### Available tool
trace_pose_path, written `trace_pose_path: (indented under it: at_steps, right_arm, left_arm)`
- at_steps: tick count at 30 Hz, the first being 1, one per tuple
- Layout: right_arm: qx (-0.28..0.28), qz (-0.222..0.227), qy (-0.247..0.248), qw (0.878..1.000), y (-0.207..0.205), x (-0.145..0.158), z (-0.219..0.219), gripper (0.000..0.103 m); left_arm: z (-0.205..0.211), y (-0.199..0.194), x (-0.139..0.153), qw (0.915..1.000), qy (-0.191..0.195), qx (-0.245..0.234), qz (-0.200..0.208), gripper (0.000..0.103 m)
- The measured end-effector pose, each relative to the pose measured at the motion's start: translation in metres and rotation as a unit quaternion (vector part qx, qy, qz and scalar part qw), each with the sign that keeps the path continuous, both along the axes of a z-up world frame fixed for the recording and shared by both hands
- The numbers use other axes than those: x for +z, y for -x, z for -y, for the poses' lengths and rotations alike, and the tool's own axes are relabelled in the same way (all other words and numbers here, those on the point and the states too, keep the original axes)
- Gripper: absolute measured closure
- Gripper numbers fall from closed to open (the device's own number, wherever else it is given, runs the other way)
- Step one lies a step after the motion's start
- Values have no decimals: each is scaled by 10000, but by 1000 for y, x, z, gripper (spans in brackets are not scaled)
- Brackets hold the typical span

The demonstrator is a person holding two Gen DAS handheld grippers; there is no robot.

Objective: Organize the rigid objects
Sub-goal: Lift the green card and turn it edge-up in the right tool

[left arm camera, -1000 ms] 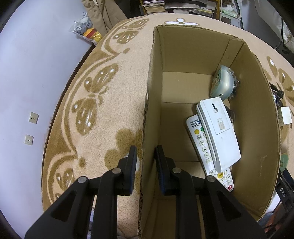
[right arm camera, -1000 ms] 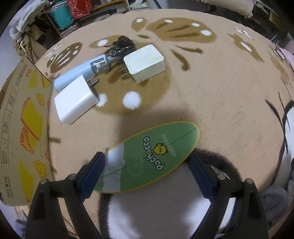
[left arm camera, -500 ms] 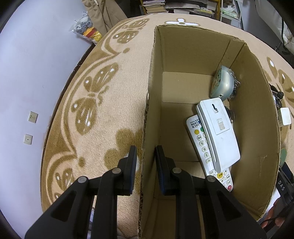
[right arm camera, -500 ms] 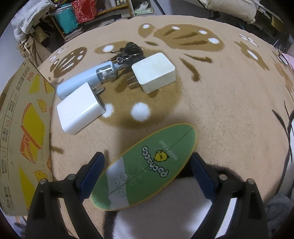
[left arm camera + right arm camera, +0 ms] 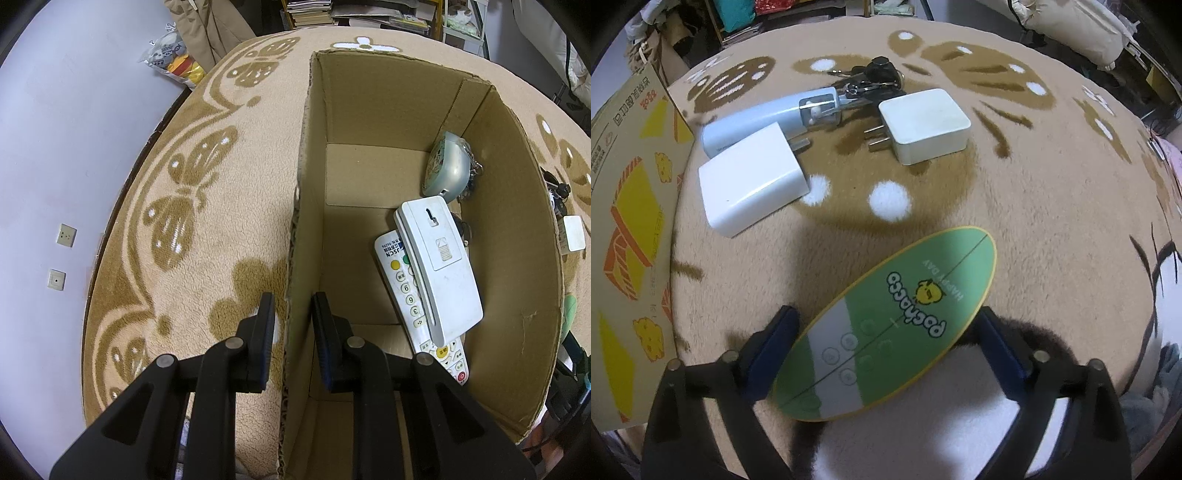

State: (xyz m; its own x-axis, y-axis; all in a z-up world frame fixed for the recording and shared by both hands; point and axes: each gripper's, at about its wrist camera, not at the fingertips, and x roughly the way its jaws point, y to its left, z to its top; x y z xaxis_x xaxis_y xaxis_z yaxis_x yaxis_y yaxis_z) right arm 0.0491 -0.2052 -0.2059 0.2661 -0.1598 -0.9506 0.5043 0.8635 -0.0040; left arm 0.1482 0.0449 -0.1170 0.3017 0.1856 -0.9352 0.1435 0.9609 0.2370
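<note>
On the rug, right gripper [image 5: 886,343] gapes around the green board [image 5: 886,325]; left gripper [image 5: 291,325] clamps the box wall [image 5: 295,295], contact unclear.

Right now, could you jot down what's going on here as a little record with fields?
Left tongs: straddle the cardboard box wall
Right tongs: open around the green oval board, apparently not gripping
In box: two white remotes, grey round gadget
On rug: two white chargers, blue tool, keys
</note>
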Motion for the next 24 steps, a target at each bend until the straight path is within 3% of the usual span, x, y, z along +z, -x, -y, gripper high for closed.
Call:
trace_pose_path:
  at_steps: [3, 11, 16, 18, 24]
  right_arm:
    - [61, 118, -7, 9999, 4, 3, -6, 26]
    - [-193, 546, -188, 9981, 7, 14, 0, 49]
    - [-251, 691, -285, 9969, 12, 16, 8, 56]
    - [-269, 714, -292, 9967, 17, 17, 13, 87]
    - [-460, 887, -635, 9930, 27, 16, 31, 89]
  left_arm:
    - [0, 0, 0, 10000, 29, 12, -3, 83]
    - [0, -1, 0, 10000, 45, 16, -4, 83]
    - [0, -1, -1, 10000, 62, 25, -7, 83]
    - [0, 0, 0, 10000, 65, 25, -7, 83]
    - [0, 1, -1, 10000, 45, 12, -3, 83]
